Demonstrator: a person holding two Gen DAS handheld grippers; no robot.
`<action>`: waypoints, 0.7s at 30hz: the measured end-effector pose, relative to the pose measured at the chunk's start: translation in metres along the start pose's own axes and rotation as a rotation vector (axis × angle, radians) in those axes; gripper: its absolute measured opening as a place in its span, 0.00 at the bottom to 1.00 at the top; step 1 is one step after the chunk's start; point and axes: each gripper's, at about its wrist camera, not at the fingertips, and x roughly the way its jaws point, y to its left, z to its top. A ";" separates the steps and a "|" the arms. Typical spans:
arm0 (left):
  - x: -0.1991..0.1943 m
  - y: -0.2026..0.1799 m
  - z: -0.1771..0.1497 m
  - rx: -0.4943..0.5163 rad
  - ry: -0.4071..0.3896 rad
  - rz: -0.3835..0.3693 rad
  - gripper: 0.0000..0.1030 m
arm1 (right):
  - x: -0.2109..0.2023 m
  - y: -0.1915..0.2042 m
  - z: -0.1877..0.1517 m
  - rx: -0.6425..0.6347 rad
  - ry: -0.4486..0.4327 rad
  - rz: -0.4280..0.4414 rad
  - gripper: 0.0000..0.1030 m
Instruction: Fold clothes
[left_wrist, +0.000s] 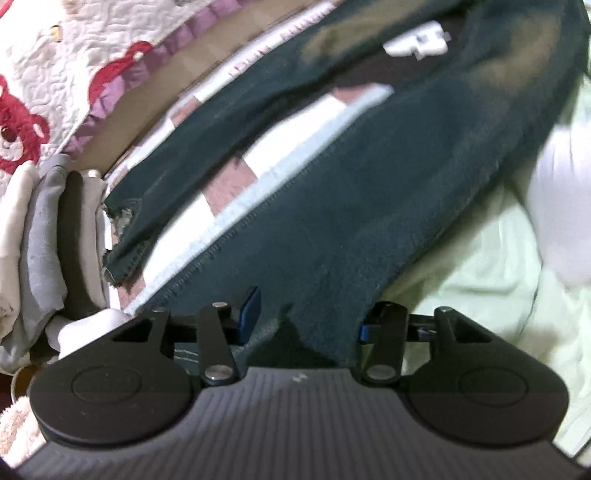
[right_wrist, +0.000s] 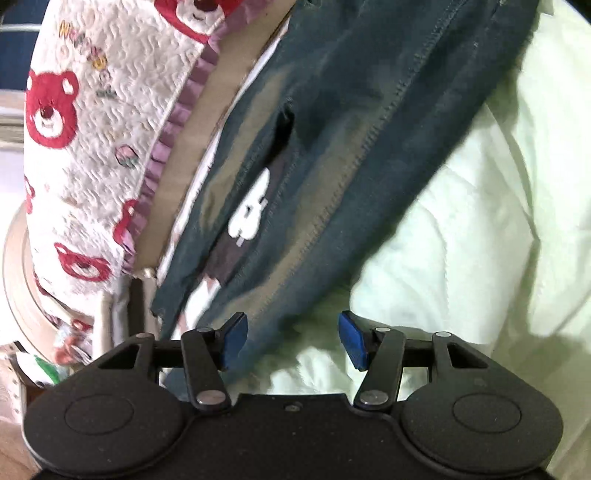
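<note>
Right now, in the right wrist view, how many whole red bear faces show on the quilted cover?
2: one red bear face at the cover's left edge, another lower down. Others are cut off, at the top and beside the purple frill.

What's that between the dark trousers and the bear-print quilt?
In the right wrist view, a plain tan strip and the quilt's purple frill run between the dark trousers and the bear-print quilt.

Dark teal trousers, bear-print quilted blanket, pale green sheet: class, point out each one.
dark teal trousers (right_wrist: 369, 110): right wrist view, on the stitched leg seam.
bear-print quilted blanket (right_wrist: 96, 147): right wrist view, on white quilting.
pale green sheet (left_wrist: 480, 266): left wrist view, on bare fabric.
</note>
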 end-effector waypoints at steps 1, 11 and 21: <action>0.000 -0.001 0.001 0.011 -0.008 0.008 0.43 | -0.001 -0.001 -0.001 -0.004 -0.002 0.001 0.59; -0.042 0.018 0.040 -0.011 -0.242 0.198 0.10 | -0.036 -0.023 0.040 0.061 -0.353 0.030 0.61; -0.041 0.022 0.055 -0.049 -0.283 0.281 0.09 | -0.070 -0.079 0.106 0.130 -0.606 -0.177 0.65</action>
